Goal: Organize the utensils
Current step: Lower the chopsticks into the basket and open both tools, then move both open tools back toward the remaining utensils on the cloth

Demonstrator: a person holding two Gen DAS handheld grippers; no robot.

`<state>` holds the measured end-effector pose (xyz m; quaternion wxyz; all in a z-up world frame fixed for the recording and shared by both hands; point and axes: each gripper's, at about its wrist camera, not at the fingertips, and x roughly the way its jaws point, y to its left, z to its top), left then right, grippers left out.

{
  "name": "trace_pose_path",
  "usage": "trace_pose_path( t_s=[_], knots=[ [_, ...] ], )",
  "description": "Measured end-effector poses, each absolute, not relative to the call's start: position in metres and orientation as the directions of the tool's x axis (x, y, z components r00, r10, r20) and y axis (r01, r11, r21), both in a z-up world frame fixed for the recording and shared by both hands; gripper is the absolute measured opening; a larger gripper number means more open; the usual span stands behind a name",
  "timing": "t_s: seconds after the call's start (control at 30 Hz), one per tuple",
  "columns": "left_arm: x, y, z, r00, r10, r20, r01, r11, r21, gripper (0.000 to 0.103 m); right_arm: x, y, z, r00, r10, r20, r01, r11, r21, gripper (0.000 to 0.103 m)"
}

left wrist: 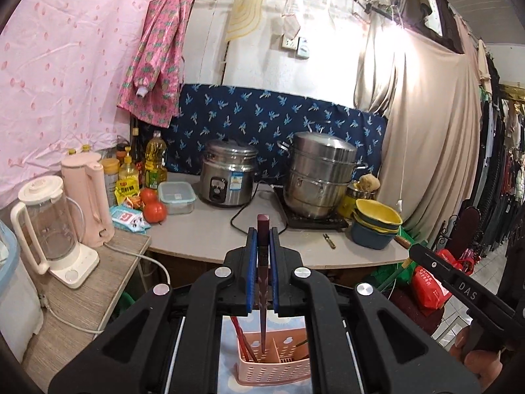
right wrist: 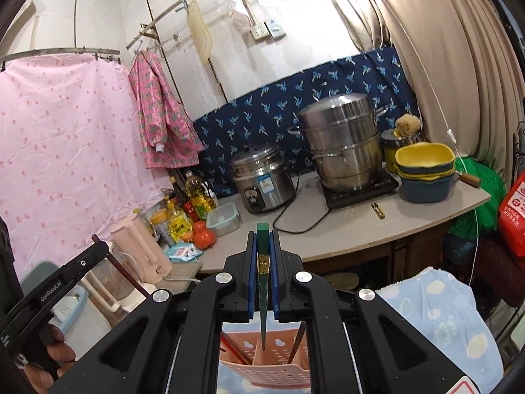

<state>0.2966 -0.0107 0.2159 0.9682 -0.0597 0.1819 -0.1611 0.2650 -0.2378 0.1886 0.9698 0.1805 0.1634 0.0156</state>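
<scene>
Risk: left tongs (left wrist: 263, 239) clenched on maroon chopstick (left wrist: 263, 262), right tongs (right wrist: 263, 241) on green chopstick (right wrist: 263, 279); tilted release could miss the pink holder (left wrist: 274, 372) below

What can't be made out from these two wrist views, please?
- Left wrist view: the pink utensil basket floor and the maroon chopstick tip, hidden by the left hand-held gripper and basket walls.
- Right wrist view: where the green chopstick ends, masked by the right hand-held gripper.
- Both views: rice cooker label text, too small.
</scene>
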Motion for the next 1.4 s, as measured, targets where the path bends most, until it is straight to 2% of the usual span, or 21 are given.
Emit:
trace_pose_path(
  t_s=[0.23,0.37,0.4,0.43,0.5,0.53,1.0,1.4],
  knots=[
    [0.321,-0.015,0.16,0.836,-0.344,-0.427,0.275,0.937,-0.217,0.007,0.293,-0.234,0.132,0.902,0.097,-0.421,0.062,0.935,0.349,0.007],
    [0.323,-0.019,0.142,0.824,-0.342,-0.451,0.27,0.938,-0.218,0.007,0.296,-0.234,0.116,0.886,0.109,-0.451,0.061,0.936,0.347,0.009],
    [0.322,-0.019,0.139,0.827,-0.343,-0.446,0.269,0.937,-0.222,0.011,0.296,-0.235,0.114,0.887,0.108,-0.45,0.064,0.934,0.351,0.014],
    [0.322,-0.019,0.137,0.829,-0.338,-0.446,0.264,0.939,-0.222,0.025,0.295,-0.236,0.113,0.886,0.106,-0.451,0.068,0.934,0.352,0.016],
    [0.319,-0.019,0.137,0.835,-0.326,-0.444,0.254,0.943,-0.214,0.046,0.292,-0.235,0.114,0.888,0.107,-0.448,0.067,0.932,0.357,0.022],
    [0.315,-0.02,0.137,0.842,-0.314,-0.439,0.248,0.948,-0.201,0.047,0.291,-0.234,0.114,0.889,0.106,-0.445,0.067,0.932,0.357,0.023],
    [0.282,-0.02,0.133,0.832,-0.314,-0.457,0.258,0.949,-0.183,0.048,0.245,-0.233,0.114,0.892,0.087,-0.443,0.073,0.941,0.331,0.026],
    [0.217,-0.005,0.1,0.793,-0.309,-0.525,0.249,0.951,-0.183,0.048,0.163,-0.217,0.085,0.853,0.102,-0.512,0.06,0.955,0.29,0.026]
  ],
)
